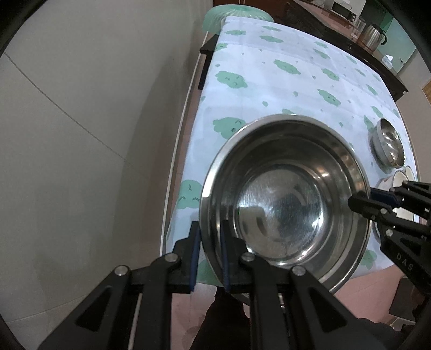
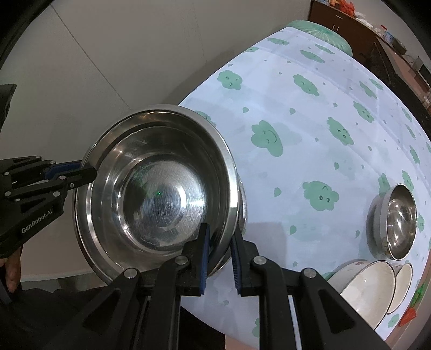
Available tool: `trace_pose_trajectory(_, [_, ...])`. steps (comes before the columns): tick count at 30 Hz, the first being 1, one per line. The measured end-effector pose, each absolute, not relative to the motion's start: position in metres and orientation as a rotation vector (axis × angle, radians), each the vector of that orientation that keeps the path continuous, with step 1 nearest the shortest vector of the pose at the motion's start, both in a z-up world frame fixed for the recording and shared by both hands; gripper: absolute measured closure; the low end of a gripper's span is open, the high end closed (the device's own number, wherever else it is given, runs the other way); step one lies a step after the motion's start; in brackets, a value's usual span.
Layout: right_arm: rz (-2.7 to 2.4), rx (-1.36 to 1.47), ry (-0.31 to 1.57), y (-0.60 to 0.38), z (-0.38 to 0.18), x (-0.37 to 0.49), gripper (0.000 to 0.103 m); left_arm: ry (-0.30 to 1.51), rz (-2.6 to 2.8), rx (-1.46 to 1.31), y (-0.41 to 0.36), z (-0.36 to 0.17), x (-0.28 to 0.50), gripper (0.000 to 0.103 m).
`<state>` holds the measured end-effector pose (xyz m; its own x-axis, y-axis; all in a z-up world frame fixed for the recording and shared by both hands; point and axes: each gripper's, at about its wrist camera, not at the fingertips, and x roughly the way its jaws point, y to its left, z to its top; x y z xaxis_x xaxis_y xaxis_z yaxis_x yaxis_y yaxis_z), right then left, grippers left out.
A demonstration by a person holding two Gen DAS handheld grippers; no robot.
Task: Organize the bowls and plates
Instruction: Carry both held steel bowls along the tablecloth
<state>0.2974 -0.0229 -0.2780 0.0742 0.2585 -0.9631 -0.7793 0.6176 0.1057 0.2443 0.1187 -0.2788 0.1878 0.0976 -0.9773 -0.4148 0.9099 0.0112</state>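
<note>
The big steel bowl (image 1: 285, 199) is held up over the near edge of the worktop (image 1: 282, 80), which has a pale blue cloth with green cloud faces on it. Two hand-held grippers hold it, one on each side. The left hand-held gripper (image 1: 209, 255) pinches the bowl's rim on the left side, with one blue pad outside the rim and one pad inside. The right hand-held gripper (image 2: 219, 258) pinches the rim on the other side the same way. Both are closed tight on the rim. In the right wrist view there looks to be a second steel rim just under the top one, so it may be two bowls stacked, but that is hard to tell. Farther right on the cloth sits a small steel bowl (image 2: 398, 220), tipped a little. Near it, at the worktop's edge, are two white bowls (image 2: 374, 285) leaning together. A green round stool (image 1: 237, 16) stands past the far end of the worktop.
</note>
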Motion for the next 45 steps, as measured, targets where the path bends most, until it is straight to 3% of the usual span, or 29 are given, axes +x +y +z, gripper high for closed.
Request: trace_pose_trajectory(45, [0.792, -0.543, 1.364, -0.02, -0.306, 0.304, 0.085, 1.45, 0.306, -0.286, 0.113, -0.322, 0.255, 0.092])
